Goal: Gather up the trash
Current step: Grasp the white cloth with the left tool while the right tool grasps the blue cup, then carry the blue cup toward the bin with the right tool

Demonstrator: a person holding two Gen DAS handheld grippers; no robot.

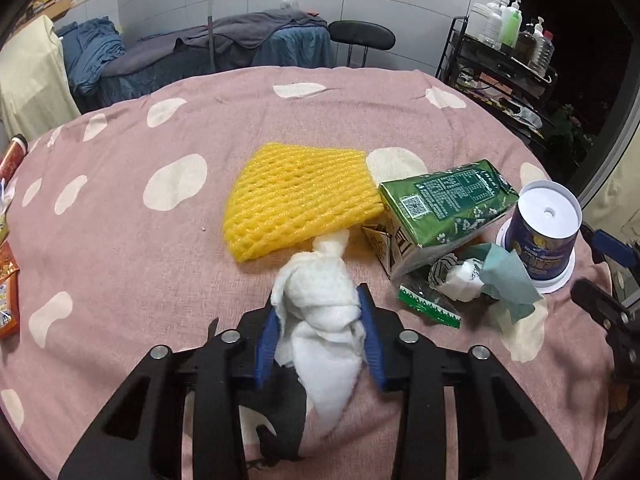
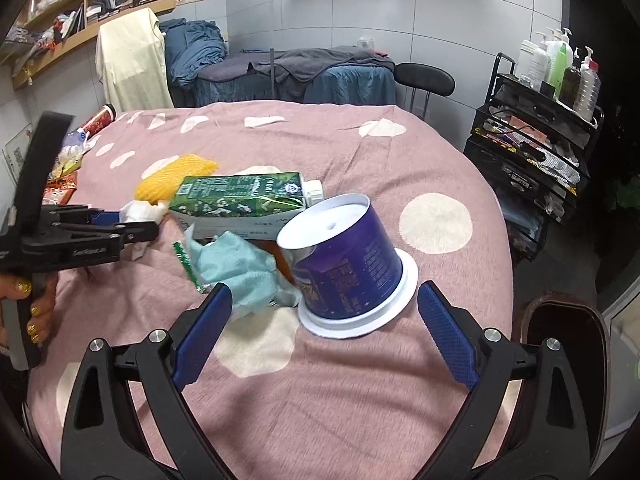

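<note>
My left gripper is shut on a crumpled white tissue, which hangs between its blue pads over the pink spotted tablecloth. Just beyond lie a yellow foam net, a green milk carton, a teal paper scrap and an upside-down purple cup. My right gripper is open, its pads either side of the purple cup. The left gripper also shows in the right wrist view, holding the tissue. The carton and teal scrap lie left of the cup.
Snack packets and a red can lie at the table's left edge. A brown bin stands at the right of the table. A black rack with bottles, a stool and a massage bed stand behind.
</note>
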